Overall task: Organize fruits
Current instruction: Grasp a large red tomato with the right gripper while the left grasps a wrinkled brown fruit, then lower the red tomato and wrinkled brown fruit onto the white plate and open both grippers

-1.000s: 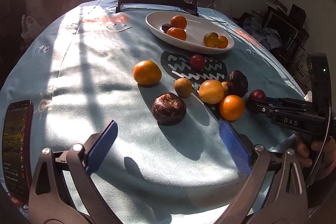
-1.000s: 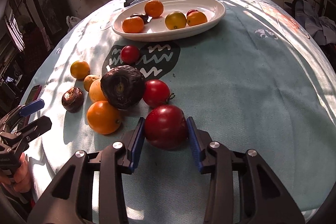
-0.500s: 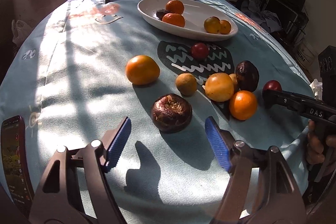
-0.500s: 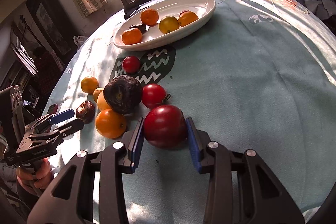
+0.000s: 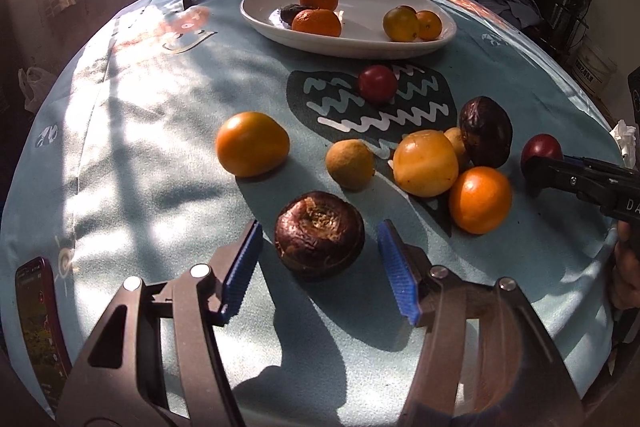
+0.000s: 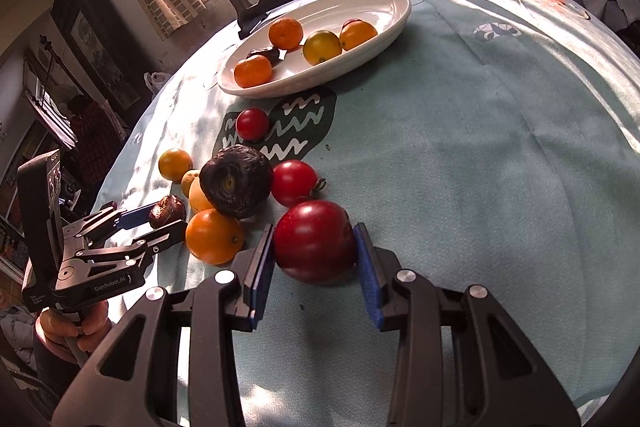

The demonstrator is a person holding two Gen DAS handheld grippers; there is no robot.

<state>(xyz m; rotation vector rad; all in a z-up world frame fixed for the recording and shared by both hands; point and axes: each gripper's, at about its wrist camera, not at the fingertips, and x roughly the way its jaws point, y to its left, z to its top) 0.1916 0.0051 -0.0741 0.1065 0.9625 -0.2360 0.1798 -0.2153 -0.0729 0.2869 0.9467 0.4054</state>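
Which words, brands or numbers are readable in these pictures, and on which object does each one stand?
"GenRobot.AI": on the body of the left claw, seen in the right wrist view.
"DA", cut off by the picture's edge: on the body of the right claw, seen in the left wrist view.
Small white lines on the left claw's lower body: too small to read.
Screen of the phone at the table's left edge: text too blurred to read.

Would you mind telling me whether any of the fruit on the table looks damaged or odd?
Yes. The dark brown fruit between the left gripper jaws looks shrivelled, with a crusty sunken top. Another dark wrinkled fruit sits in the cluster behind the large red tomato. Both look spoiled.
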